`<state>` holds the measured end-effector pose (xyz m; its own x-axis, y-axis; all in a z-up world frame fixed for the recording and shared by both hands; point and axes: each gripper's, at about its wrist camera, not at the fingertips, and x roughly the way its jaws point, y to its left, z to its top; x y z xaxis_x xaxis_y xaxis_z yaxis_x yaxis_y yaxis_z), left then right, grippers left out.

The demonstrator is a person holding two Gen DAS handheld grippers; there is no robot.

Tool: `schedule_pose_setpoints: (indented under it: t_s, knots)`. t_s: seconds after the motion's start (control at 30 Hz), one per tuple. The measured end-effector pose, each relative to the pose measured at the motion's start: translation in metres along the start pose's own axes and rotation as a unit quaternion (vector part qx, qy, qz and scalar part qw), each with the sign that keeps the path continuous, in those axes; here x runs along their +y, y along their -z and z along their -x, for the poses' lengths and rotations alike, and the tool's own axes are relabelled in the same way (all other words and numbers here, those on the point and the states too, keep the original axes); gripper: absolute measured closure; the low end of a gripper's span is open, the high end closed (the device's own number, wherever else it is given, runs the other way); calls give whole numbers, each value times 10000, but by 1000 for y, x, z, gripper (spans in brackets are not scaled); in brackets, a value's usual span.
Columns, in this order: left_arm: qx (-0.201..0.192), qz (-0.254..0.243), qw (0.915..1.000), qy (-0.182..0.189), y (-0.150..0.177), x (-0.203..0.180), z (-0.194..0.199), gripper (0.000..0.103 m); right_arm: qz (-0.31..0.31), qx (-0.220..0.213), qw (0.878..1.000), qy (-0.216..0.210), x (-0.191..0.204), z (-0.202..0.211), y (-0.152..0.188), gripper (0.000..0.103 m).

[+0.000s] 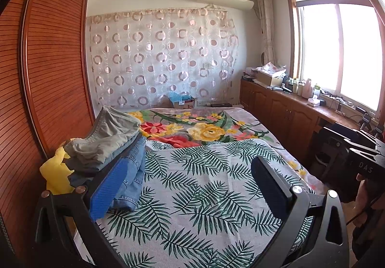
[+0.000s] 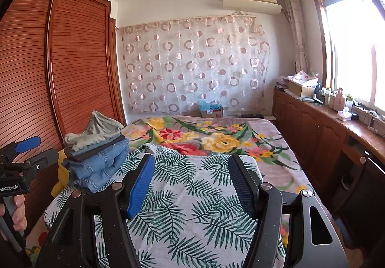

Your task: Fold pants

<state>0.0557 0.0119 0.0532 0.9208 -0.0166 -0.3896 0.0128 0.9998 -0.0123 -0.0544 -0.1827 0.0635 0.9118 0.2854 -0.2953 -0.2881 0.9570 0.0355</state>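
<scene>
Apparently between garments: left gripper (image 1: 190, 192) and right gripper (image 2: 191, 186) both hover over the leaf-print cloth (image 1: 204, 195) on the bed (image 2: 272, 145), jaws apart and empty, so next step likely means taking a pair from the pile of pants (image 2: 96, 154) at the bed's left edge by the wardrobe (image 2: 48, 75); best grab the waistband with both sets of jaws, lift only the top pair so the stack stays put, spread flat on the cloth. Pile looks already folded: olive-grey pairs on top, something dark between, blue denim below, something yellow (image 1: 56, 171) underneath, edges a bit uneven
</scene>
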Motion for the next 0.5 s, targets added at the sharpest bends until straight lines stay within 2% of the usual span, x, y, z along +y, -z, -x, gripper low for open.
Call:
schedule_pose_setpoints:
  t_s: [0.5]
  knots:
    - [-4,-2,10000,-16,0,2,1,0,16,22,10000,-7,-1,0,0,37]
